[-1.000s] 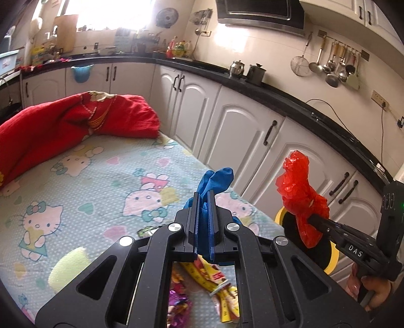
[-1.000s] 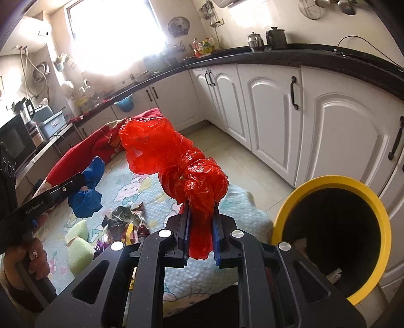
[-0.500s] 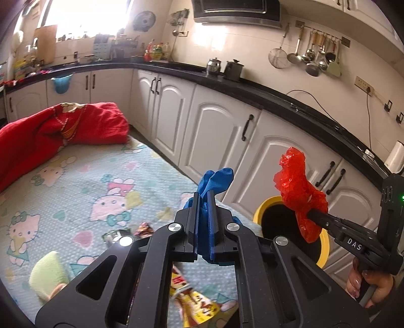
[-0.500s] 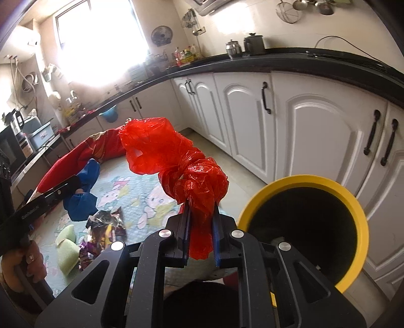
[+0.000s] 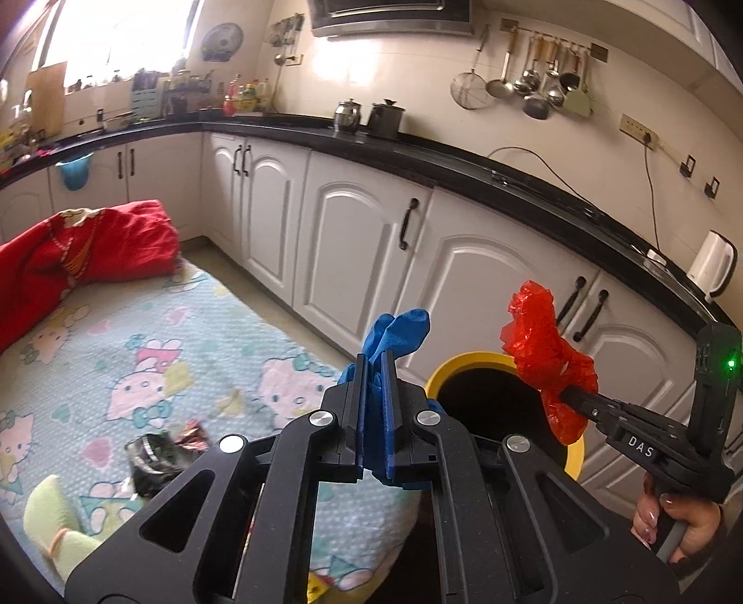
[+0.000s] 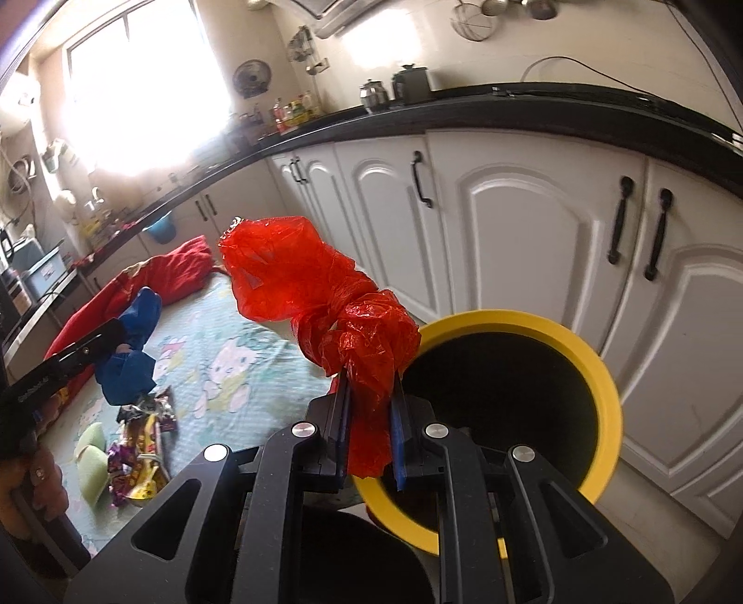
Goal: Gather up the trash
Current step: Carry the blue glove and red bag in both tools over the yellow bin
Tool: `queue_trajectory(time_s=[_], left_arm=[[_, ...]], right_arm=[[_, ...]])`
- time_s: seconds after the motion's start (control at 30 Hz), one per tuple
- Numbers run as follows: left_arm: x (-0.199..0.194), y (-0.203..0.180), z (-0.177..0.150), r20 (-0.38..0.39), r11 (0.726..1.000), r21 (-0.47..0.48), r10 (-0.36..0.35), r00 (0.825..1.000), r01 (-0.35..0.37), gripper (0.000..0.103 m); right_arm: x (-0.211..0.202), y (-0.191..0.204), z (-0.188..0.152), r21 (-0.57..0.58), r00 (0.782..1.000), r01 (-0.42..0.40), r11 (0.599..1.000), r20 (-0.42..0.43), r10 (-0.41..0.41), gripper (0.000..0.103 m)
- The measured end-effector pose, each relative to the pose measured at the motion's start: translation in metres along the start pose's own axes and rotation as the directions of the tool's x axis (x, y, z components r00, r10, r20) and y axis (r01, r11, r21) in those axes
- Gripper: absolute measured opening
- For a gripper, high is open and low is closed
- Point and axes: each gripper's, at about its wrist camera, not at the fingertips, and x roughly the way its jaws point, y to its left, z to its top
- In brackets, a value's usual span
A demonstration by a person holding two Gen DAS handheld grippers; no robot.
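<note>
Left gripper [image 5: 376, 367] pinches a blue glove [image 5: 394, 330]; right gripper [image 6: 370, 385] pinches a red plastic bag [image 6: 325, 297] beside the yellow-rimmed bin [image 6: 603, 385].

A crinkled, glossy red plastic bag [image 6: 325, 306], a matt blue rubbery glove [image 5: 394, 330], a smooth yellow plastic bin rim [image 6: 599, 371], a soft textured printed cloth sheet [image 5: 139, 344], shiny foil wrappers [image 6: 139, 432] and glossy white cabinet doors [image 5: 353, 255] show.

Home kitchen

White cabinets [image 5: 353, 251] ran under a black countertop [image 5: 418, 148]; kettles [image 5: 347, 116] stood on it, ladles [image 5: 534, 88] hung above it, a range hood [image 5: 390, 18] too.
</note>
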Motion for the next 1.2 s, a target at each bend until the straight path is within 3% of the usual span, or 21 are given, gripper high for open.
queue_trajectory(time_s=[0.73,1.2], left_arm=[[0.056,-0.072,-0.017,-0.072,0.99,0.049,-0.128,0.989,0.131,0.002],[0.106,-0.103,-0.034,-0.157,0.986,0.065,-0.14,0.978,0.152,0.002]], right_arm=[[0.001,-0.072,-0.023,0.109,0.988,0.154,0.982,-0.035,-0.151,0.014],[0.017,-0.101,-0.038,0.156,0.975,0.207,0.966,-0.108,-0.192,0.014]])
